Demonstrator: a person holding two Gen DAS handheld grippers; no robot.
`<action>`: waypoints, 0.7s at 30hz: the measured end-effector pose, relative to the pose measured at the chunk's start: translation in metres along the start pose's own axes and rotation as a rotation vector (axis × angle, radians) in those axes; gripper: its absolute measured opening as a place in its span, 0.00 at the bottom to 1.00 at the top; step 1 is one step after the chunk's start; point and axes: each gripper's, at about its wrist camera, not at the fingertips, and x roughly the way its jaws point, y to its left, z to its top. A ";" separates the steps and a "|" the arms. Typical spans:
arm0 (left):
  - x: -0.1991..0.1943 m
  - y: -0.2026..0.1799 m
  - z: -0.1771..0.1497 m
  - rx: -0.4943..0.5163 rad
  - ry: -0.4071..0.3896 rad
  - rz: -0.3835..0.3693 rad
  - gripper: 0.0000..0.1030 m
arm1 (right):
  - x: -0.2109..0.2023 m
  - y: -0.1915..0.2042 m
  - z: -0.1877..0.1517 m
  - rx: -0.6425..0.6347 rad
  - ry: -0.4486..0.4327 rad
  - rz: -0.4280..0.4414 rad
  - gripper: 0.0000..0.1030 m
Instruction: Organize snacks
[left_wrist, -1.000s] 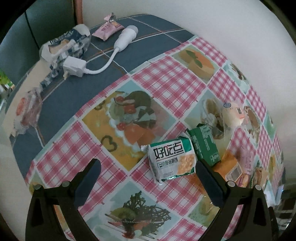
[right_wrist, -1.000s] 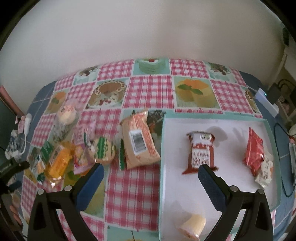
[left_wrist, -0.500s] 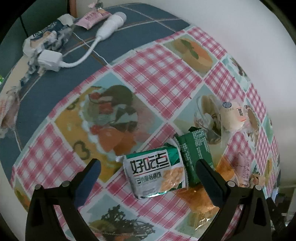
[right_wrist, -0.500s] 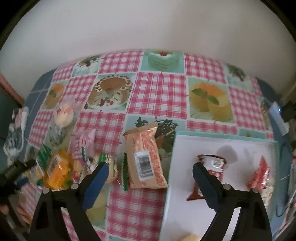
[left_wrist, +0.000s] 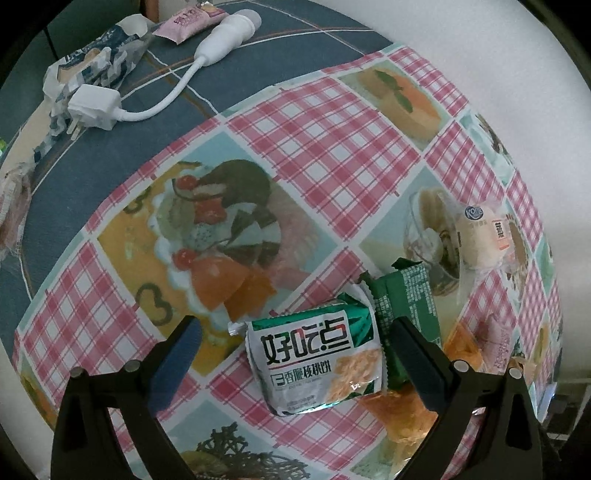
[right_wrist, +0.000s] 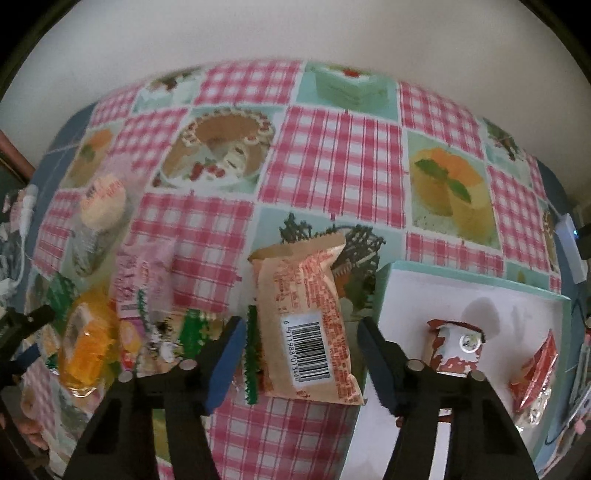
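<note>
Jaws of the right gripper (right_wrist: 299, 354) are closing around the orange packet (right_wrist: 308, 321), not yet pinching it, just left of the tray (right_wrist: 480, 291) it likely goes to, while the left gripper (left_wrist: 295, 354) hangs wide open, empty, astride the green-white packet (left_wrist: 317, 362).

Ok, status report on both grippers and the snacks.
Right gripper closing around orange barcode packet, pads not touching. Left gripper open over white-green biscuit packet. Green packet crowds its right finger.

A home: a table under a pink-checked oilcloth printed with cakes (right_wrist: 332, 166), against a plain white wall (right_wrist: 295, 33), a white charger plug with cable (left_wrist: 96, 107) near its edge.
</note>
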 end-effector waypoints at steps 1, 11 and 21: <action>0.000 -0.001 -0.001 -0.001 0.001 -0.001 0.98 | 0.004 0.000 0.000 -0.001 0.010 -0.002 0.56; -0.007 -0.002 -0.005 0.002 0.008 0.012 0.92 | 0.016 0.004 0.000 -0.018 0.016 -0.028 0.48; -0.005 0.005 -0.003 0.026 -0.002 0.062 0.78 | 0.015 0.005 -0.002 -0.022 0.015 -0.034 0.48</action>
